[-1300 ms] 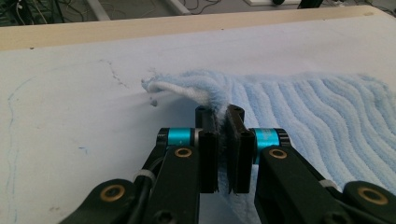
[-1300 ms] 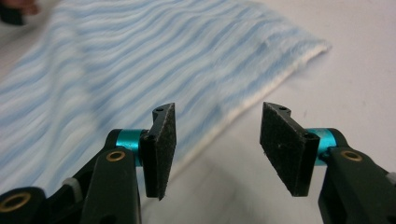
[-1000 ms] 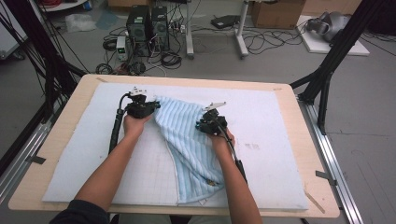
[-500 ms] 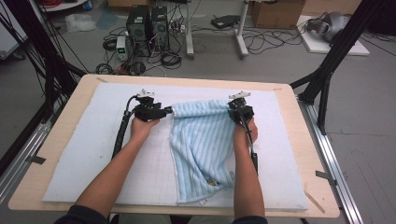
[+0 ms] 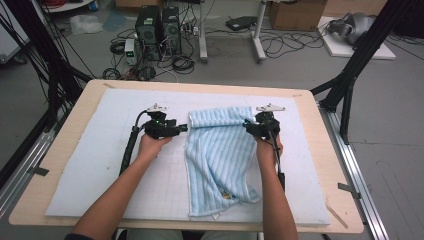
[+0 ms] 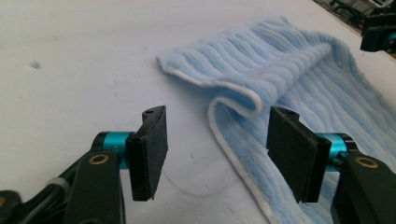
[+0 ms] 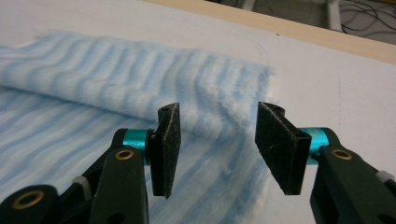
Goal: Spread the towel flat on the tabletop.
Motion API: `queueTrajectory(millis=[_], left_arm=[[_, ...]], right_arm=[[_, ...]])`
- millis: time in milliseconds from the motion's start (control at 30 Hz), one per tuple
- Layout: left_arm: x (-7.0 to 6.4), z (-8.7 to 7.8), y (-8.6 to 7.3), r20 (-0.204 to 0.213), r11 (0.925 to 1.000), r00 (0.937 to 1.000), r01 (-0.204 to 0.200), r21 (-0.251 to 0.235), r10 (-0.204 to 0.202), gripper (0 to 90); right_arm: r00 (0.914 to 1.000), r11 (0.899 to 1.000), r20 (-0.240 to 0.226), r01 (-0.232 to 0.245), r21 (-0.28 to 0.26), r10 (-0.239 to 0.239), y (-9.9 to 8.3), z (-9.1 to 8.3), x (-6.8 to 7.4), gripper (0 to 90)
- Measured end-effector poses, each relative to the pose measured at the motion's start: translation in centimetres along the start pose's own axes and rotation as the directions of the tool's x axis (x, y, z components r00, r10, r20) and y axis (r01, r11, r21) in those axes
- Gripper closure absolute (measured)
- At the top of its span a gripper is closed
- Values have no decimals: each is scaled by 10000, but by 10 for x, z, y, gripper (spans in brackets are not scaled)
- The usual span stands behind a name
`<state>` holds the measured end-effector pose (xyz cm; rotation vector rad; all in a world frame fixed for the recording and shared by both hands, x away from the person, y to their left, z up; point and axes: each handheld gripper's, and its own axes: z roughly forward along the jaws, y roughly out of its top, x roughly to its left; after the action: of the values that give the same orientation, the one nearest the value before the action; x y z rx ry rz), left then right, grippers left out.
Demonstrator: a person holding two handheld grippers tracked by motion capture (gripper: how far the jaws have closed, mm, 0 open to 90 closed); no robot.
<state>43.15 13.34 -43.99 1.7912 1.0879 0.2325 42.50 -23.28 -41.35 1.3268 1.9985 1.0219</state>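
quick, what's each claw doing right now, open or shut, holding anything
Left claw: open, holding nothing, beside the blue towel's folded corner.
Right claw: open, holding nothing, over the towel's other top corner.

towel (image 5: 220, 145): light blue, white stripes | mat (image 5: 100, 165): pale blue | fingers (image 6: 152, 149): black

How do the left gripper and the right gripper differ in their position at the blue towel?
The left gripper sits at the blue towel's far left corner, its jaws over bare mat beside the hem; the right gripper sits at the far right corner, its jaws over the cloth. Both are open and hold nothing.
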Motion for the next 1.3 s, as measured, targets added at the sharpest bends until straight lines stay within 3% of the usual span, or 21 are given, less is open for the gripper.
queueTrajectory(millis=[100,233,400,533,633,700,733,800,900,967,1067,1200,1300], left_arm=[[-6,3,-2,319,9991,9995,-40,422,27,356],[-24,8,-3,551,9952,9963,-700,679,663,363],[-41,19,-10,363,9823,9890,-1465,1170,1432,369],[-52,27,-15,-172,9716,9786,-2013,1244,2049,387],[-57,28,-17,-587,9583,9618,-2591,1201,2674,529],[-57,27,-17,-604,9567,9593,-2681,1137,2760,849],[-57,27,-17,-658,9565,9583,-2697,1115,2779,856],[-49,24,-15,-849,9609,9603,-2568,1032,2657,868],[-30,17,-12,-1002,9816,9779,-1770,716,1837,871],[-17,11,-11,-1149,9881,9820,-1444,533,1497,871],[1,2,-9,-1481,9927,9820,-1126,422,1177,871],[29,-11,-4,-2030,9969,9760,-756,217,784,871],[42,-16,-3,-2183,9989,9747,-472,73,476,871]], right_arm=[[9988,9995,-478,59,-307,-74,-7,-15,4,483],[9957,9982,-816,392,-453,-428,-20,-34,12,474],[9916,9959,-1167,476,-774,-564,-37,-51,19,475],[9903,9952,-1203,601,-776,-692,-39,-53,22,475],[9900,9951,-1261,525,-835,-628,-38,-53,22,474],[9891,9956,-1324,553,-757,-651,-39,-52,23,473],[9889,9956,-1326,575,-746,-670,-39,-52,24,473],[9876,9957,-1415,586,-714,-683,-39,-51,25,474],[9848,9952,-1551,683,-703,-786,-39,-50,29,474],[9832,9952,-1637,698,-682,-802,-39,-49,32,474],[9800,9951,-1781,800,-590,-893,-39,-46,37,474],[9716,9947,-2150,893,-518,-985,-38,-40,47,470],[9644,9934,-2387,1074,-411,-1141,-37,-34,56,465]])
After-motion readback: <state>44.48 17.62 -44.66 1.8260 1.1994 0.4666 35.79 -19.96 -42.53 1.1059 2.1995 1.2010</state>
